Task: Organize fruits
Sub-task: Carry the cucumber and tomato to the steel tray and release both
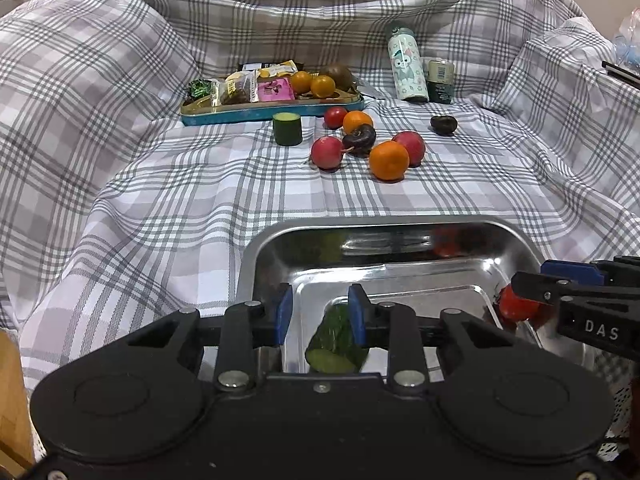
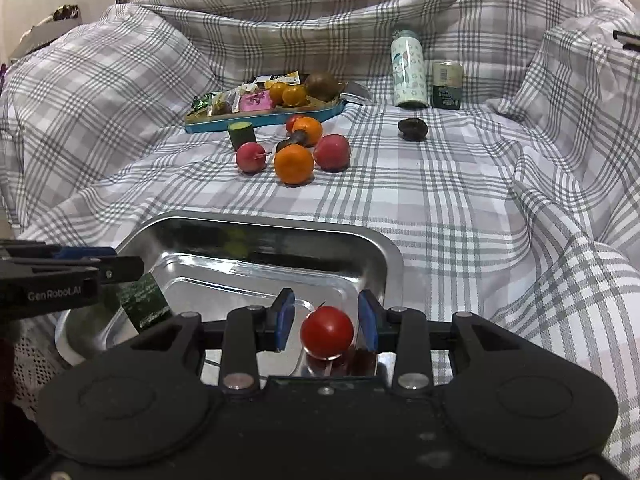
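Two grippers sit over the steel tray (image 1: 516, 240) at the near edge of my checked cloth (image 1: 160, 184). My left gripper (image 1: 320, 316) has its blue pads spread apart; a cucumber piece (image 1: 338, 340) lies in the tray between them, up against the right-hand pad, and I cannot tell whether it is gripped or just resting there. In the right wrist view that same piece shows under the left gripper's tips at the tray's left side. My right gripper (image 2: 326, 322) is also spread wide, with a red tomato (image 2: 327, 332) sitting loose between the pads, a gap on each side, over the tray's right end.

Further back on the cloth a cluster waits: a second cucumber piece (image 1: 287, 129), two oranges (image 1: 389, 160), two pink-red fruits (image 1: 327, 153), a small tomato (image 1: 335, 117) and a dark fruit (image 1: 360, 138) touching among them. Another dark fruit (image 1: 444, 125) lies apart to the right. Behind them, a blue tray (image 1: 256, 114) holds snack packets, two small oranges and a brown fruit. A patterned bottle (image 1: 406, 66) and a small can (image 1: 440, 80) stand side by side near the back right.
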